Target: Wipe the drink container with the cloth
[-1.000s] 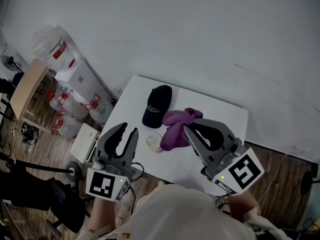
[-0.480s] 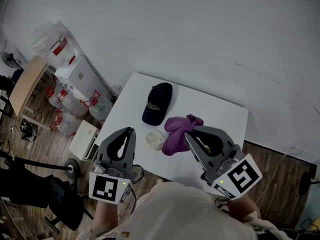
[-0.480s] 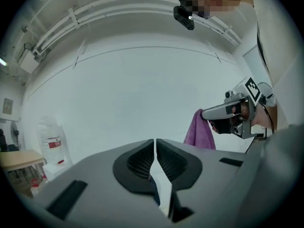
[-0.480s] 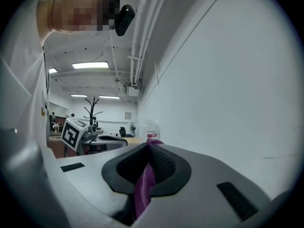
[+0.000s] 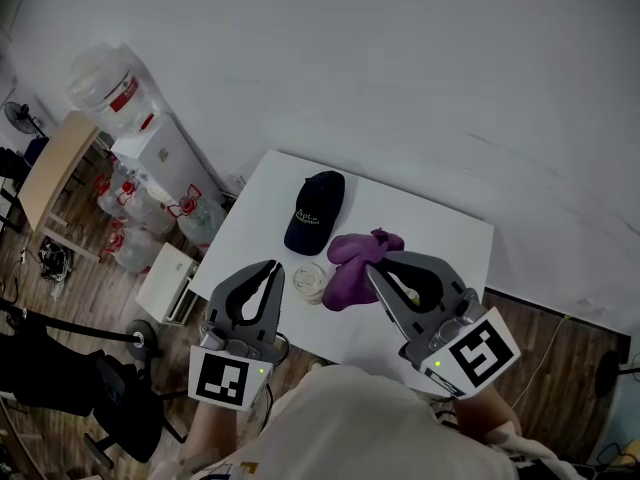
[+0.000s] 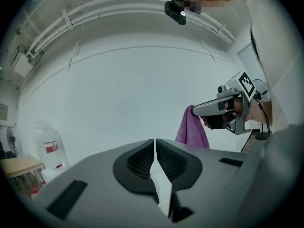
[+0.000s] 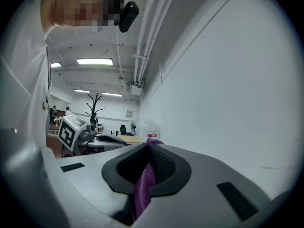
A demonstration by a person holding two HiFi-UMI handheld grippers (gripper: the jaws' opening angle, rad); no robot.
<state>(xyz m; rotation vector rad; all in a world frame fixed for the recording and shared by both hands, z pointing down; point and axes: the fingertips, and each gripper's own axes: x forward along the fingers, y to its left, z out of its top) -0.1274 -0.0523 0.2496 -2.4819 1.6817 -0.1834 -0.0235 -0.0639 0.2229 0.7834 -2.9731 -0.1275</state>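
Drink container: small, round, clear, with a pale lid. It stands upright on the white desk toward the front edge, between the two hand-held grippers.

Head view.
- Cloth: purple, bunched, just right of the drink container; whether the two touch cannot be told.
- Cap: black, with pale lettering on the front. It lies on the desk behind the container, near it.
- Left hand-held gripper: tips point toward the container and are near it, with the jaws together.
- Right hand-held gripper: tips are at the right edge of the cloth.
- Water jugs: on the wooden floor to the left, well apart from the desk.

Left gripper view.
- Left hand-held gripper: jaws closed pad against pad, with nothing between them.
- Right hand-held gripper: seen at the right, with the cloth hanging down from its jaws.
- Water jug: at lower left, against the white wall.

Right gripper view.
- Right hand-held gripper: jaws clamped narrow on a fold of the cloth, which runs down between the pads.
- Left hand-held gripper: seen at the left, with its marker cube facing the camera.
- Coat stand: upright in the far room.
- Ceiling lights: lit, long panels.
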